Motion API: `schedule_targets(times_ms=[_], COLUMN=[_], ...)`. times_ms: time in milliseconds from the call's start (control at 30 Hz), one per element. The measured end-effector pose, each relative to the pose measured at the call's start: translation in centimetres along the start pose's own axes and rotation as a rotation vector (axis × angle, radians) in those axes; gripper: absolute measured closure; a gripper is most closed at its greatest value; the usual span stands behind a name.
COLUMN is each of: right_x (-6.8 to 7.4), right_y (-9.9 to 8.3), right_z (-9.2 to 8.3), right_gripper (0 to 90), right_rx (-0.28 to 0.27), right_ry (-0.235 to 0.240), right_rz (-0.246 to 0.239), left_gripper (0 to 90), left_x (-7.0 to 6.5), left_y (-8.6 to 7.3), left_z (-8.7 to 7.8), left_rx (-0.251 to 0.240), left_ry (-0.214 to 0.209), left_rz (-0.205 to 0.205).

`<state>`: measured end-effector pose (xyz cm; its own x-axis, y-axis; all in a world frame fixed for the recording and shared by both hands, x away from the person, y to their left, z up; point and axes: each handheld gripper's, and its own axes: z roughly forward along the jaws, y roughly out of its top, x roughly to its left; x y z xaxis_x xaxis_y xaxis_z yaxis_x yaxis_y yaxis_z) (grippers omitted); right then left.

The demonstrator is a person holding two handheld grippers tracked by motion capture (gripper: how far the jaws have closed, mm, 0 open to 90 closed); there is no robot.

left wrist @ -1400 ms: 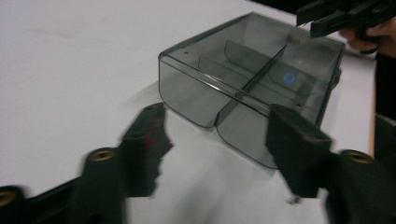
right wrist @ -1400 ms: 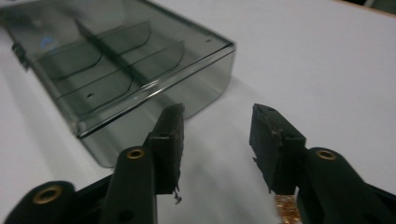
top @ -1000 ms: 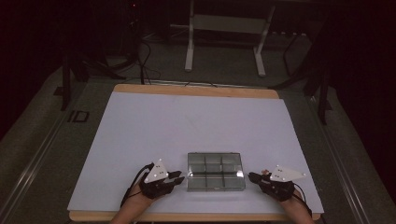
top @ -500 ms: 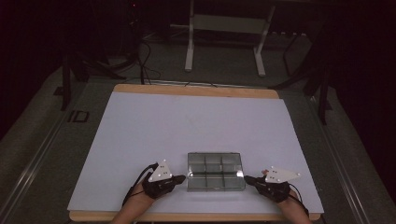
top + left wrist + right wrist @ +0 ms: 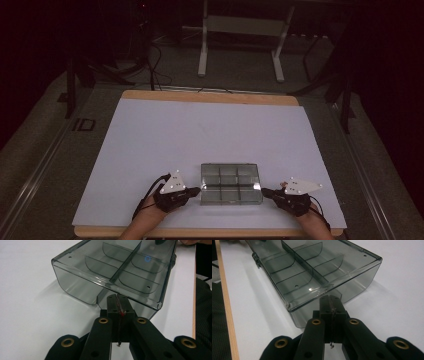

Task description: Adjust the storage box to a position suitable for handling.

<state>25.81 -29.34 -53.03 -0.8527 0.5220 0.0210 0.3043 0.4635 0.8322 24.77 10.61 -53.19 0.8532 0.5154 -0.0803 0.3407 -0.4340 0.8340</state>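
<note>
A smoky clear plastic box with several empty compartments lies near the table's front edge, lid down. My left gripper is shut, its tips against the box's left end. In the left gripper view the closed jaws sit just under the lid's lip, at a notch in the end wall of the box. My right gripper is shut as well, at the box's right end. Seen from the right gripper view, its tips rest below the lid's lip on the box. Neither gripper holds anything.
The white table top stretches bare behind and beside the box. Its wooden front edge runs just behind my hands. Beyond the far edge stand a metal frame and cables on a dark floor.
The right gripper has dropped slightly and levelled out at the box's right end. The left gripper has edged a little toward the box. The box itself has stayed put.
</note>
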Motion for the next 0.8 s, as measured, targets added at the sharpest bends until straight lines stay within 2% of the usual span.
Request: schedule_targets(times_ms=[133, 233, 300, 433, 467, 500, 567, 600, 800], right_x=[-0.02, 0.15, 0.10, 0.15, 0.14, 0.13, 0.05, -0.07, -0.06], right_y=[0.15, 0.24, 0.34, 0.72, 0.77, 0.79, 0.79, 0.79, 0.89], right_z=[-0.28, -0.25, -0.33, -0.35, -0.34, -0.33, -0.38, -0.39, -0.44], right_gripper=[90.0, 90.0, 90.0, 90.0, 89.4, 86.6, 80.2, 79.0, 76.4], right_rx=[-0.019, -0.012, -0.029, -0.041, -0.044, -0.045, -0.050, -0.049, -0.059], right_ry=[0.013, 0.000, 0.015, 0.012, 0.010, 0.004, -0.014, -0.008, -0.019], right_rz=[0.011, -0.006, 0.003, 0.000, 0.002, 0.001, 0.007, 0.018, 0.016], left_gripper=[90.0, 90.0, 90.0, 89.7, 87.8, 81.5, 71.6, 66.9, 66.4], left_x=[0.08, 0.03, -0.09, -0.09, -0.09, 0.10, 0.38, 0.40, 0.04], left_y=[0.02, 0.15, 0.37, 0.68, 0.68, 0.65, 0.51, 0.46, 0.64], left_z=[-0.04, -0.10, -0.15, -0.11, -0.11, -0.17, -0.22, -0.23, -0.39], left_rx=[-0.008, -0.013, -0.021, -0.031, -0.031, -0.041, -0.050, -0.050, -0.065], left_ry=[-0.011, -0.015, -0.011, 0.001, 0.001, 0.017, 0.021, 0.025, 0.034], left_rz=[-0.012, -0.010, 0.001, 0.008, 0.008, -0.002, -0.025, -0.023, -0.005])
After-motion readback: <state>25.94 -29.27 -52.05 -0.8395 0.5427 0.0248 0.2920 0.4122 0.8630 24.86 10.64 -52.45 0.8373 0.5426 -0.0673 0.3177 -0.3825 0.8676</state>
